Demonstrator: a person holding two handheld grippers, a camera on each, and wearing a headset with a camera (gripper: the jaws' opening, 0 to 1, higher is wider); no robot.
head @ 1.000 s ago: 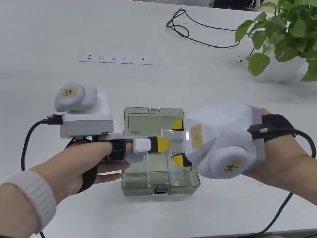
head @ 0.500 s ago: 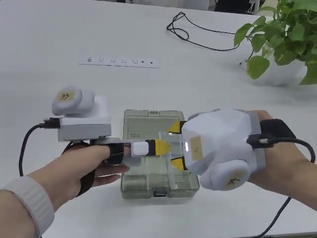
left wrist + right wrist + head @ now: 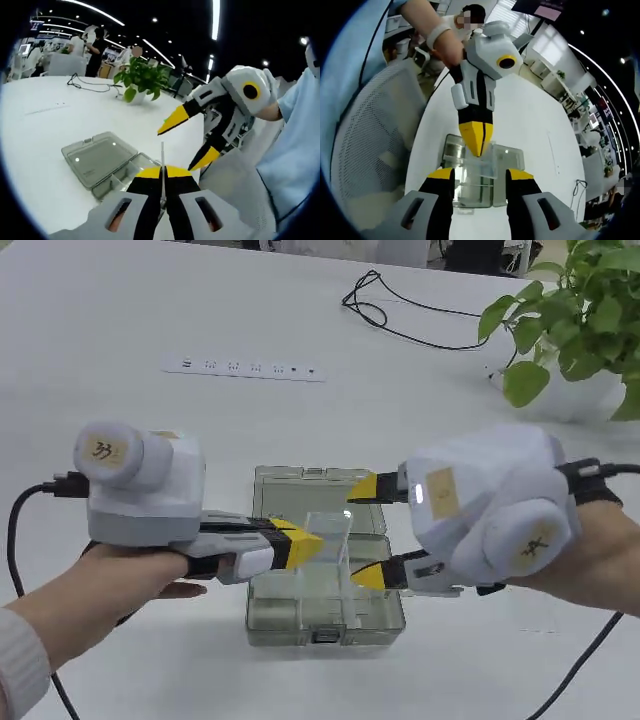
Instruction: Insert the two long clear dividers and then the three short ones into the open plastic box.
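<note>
Since the earlier frame: the right gripper (image 3: 365,532) has drawn back toward the worktop's right edge and no longer covers the right part of the open plastic box (image 3: 300,618). Right gripper, now: jaws spread wide, holding nothing, its yellow tips on either side of the divider's free end. Left gripper (image 3: 305,545): jaws pressed together on one end of a clear divider (image 3: 330,540). Divider: stands upright on edge over the box's tray, its length running from the left gripper's tips toward the right gripper, crosswise to the worktop's near edge. In the left gripper view it shows edge-on as a thin line (image 3: 162,155) rising between the jaws. Long or short piece: cannot tell. Contact of its lower edge with the box: cannot tell. Box: close to the middle of the worktop's near edge, lid laid open on the far side. Power strip (image 3: 245,367): toward the far edge. Potted plant (image 3: 570,310): far right corner.
</note>
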